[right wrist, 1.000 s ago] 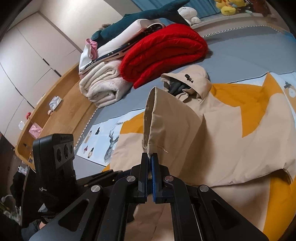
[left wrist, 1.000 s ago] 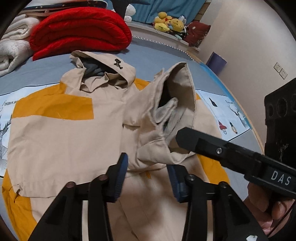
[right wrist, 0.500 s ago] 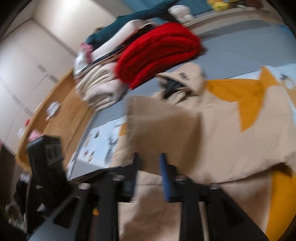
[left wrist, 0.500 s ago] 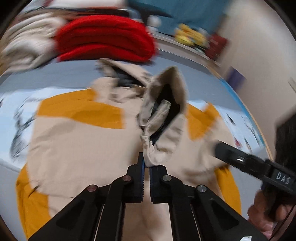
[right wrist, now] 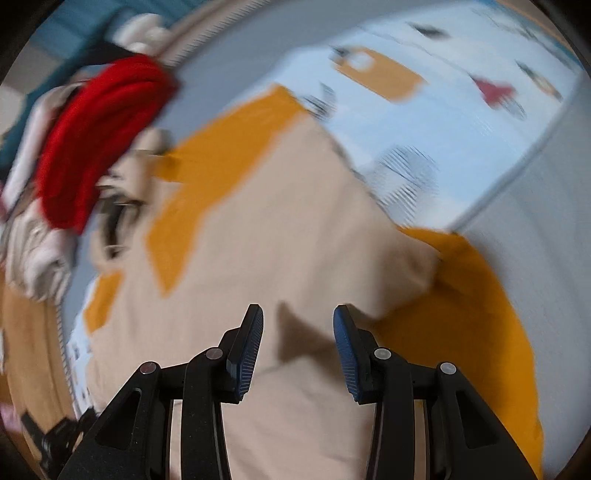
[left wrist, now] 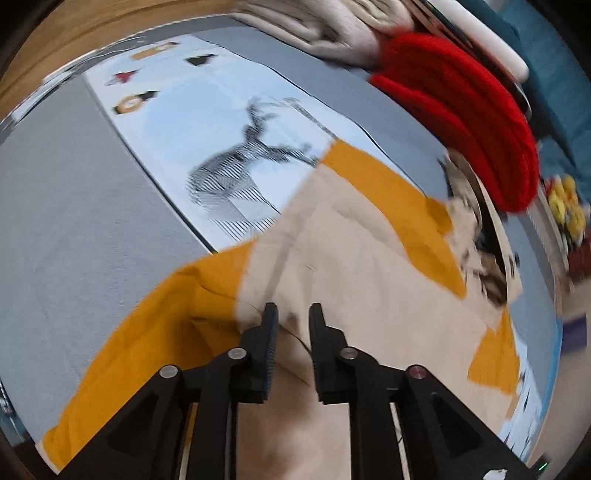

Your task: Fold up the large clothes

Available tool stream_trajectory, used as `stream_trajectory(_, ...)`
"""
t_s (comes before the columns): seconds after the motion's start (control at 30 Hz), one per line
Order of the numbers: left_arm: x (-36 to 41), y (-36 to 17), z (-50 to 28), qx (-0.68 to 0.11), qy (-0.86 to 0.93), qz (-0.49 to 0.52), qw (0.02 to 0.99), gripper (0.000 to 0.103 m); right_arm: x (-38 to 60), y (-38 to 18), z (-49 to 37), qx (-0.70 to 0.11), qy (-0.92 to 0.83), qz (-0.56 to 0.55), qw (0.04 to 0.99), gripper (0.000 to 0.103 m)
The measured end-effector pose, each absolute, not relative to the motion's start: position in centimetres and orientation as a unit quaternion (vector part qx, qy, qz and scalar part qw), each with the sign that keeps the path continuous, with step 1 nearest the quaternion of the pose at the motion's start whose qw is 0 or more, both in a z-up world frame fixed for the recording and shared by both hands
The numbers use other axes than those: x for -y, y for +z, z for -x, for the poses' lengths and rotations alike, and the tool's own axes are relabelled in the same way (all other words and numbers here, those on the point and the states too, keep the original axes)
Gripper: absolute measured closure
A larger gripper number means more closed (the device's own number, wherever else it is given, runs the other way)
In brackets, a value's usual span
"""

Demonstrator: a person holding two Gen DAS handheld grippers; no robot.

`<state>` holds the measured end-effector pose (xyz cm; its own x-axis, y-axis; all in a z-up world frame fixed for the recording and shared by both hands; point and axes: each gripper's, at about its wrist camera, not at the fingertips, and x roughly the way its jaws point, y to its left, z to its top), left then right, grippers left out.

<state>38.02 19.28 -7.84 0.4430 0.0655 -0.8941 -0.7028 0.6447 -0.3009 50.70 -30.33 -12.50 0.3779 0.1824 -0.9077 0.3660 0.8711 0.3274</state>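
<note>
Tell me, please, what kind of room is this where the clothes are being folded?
Most likely a bedroom. The beige and orange garment lies on a wide bed with a grey sheet and a deer-print cover. A folded red blanket, pale bedding and yellow plush toys are piled along its edge.

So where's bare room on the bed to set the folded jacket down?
Free: the plain grey sheet beside the deer-print panel, toward the wooden edge. Crowded: the far end, where the red blanket and pale folded bedding pile up behind the beige jacket.
</note>
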Motion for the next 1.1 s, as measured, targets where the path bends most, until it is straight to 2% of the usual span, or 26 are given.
stream_trajectory(0.07,-20.4,-7.8,-37.9,-0.457,0.253,0.352,0.777,0.079,32.1,-14.1,-50.6,-0.572,-0.091,-0.262,0.772,0.062)
stream_trajectory(0.17,-21.8,-8.3,-37.8,-0.456,0.243,0.376,0.769,0.079,33.6,-14.9,-50.4,-0.573,-0.12,-0.275,0.763,0.062)
stream_trajectory(0.3,-22.6,-9.1,-38.2,-0.455,0.211,0.416,0.759,0.079,33.1,-12.8,-50.5,-0.541,-0.118,-0.249,0.795,0.062)
stream_trajectory(0.63,-18.8,-8.8,-40.5,-0.469,0.115,0.39,0.784,0.08,31.4,-9.2,-49.3,-0.481,-0.156,-0.21,0.837,0.062)
stream_trajectory(0.83,-20.0,-11.9,-40.3,-0.518,0.172,0.388,0.743,0.08,32.2,-8.0,-48.3,-0.447,-0.169,-0.209,0.853,0.062)
stream_trajectory(0.97,-21.0,-12.9,-39.4,-0.531,0.214,0.389,0.721,0.08,31.4,-10.0,-50.7,-0.476,-0.051,-0.247,0.843,0.062)
stream_trajectory(1.1,-19.2,-10.2,-40.1,-0.508,0.199,0.336,0.767,0.08,31.5,-12.9,-51.7,-0.532,-0.03,-0.272,0.801,0.062)
